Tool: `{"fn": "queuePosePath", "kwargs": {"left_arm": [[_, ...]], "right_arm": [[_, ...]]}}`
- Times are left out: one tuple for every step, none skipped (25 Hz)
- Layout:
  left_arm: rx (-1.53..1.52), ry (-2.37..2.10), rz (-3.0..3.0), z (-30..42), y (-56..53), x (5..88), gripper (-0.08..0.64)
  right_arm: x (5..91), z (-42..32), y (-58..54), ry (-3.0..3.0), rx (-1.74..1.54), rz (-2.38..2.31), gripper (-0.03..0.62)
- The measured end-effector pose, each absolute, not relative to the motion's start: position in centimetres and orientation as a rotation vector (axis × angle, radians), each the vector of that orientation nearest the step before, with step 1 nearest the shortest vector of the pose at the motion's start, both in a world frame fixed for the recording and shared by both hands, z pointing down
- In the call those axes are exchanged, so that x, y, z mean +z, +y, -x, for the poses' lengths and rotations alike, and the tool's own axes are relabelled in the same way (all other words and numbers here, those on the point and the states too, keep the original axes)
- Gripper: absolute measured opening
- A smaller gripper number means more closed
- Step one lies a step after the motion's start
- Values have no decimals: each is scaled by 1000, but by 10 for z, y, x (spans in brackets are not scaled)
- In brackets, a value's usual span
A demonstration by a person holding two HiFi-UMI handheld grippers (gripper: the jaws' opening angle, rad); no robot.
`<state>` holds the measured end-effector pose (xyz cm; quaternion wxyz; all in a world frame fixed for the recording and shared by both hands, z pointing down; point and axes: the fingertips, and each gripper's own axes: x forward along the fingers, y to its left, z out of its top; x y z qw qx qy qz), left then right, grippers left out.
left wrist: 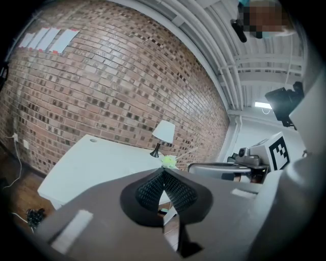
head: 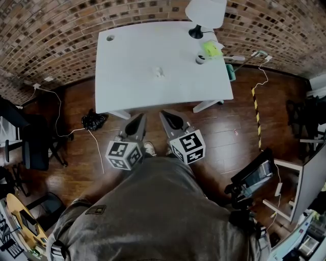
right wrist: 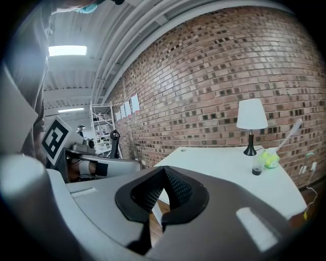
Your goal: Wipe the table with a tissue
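ahead of both hand-held grippers lies a strip of dark wooden floor (head: 214, 135). beyond that, a brick wall (head: 51, 30) closes off the far side of the room. between floor and wall stands the white worktop (head: 127, 86), its near edge just ahead of the jaw tips.

the person's grey-clad body (head: 153, 214) fills the space behind the hand-held grippers. the left hand-held gripper (head: 138, 121) and the right hand-held gripper (head: 168, 117) are held side by side, just apart. both are over the floor, short of the worktop and not above it, pointing toward it and a little downward. in the left gripper view the ribbed pads (left wrist: 150, 189) meet at their tips with nothing between them. the right gripper view shows the same: jaws together and empty.

well beyond the right hand-held gripper, at the worktop's far right corner, a white-shaded lamp (head: 206, 12) stands on a black foot. off to the left of the left hand-held gripper, a black bundle (head: 93, 121) sits on the floor beside a white cable (head: 97, 148). just nearer than the lamp lies a yellow-green object (head: 211, 49). a small clear cup (head: 200, 59), dark at the bottom, stands right beside it.

the tissue (head: 159, 72), a small crumpled white piece, lies alone near the middle of the worktop. it is straight ahead of the gap between the two hand-held grippers and well apart from both; neither touches it.
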<state>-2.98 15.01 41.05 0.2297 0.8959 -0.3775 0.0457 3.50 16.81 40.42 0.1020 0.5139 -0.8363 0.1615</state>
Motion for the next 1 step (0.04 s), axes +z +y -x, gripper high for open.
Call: {"fn": "queuePosePath", "kwargs": {"left_arm": [[125,-1039,-2464,31,149,411,2]], "right_arm": [[405,-34,167,-2467,478,-1519,11]]}}
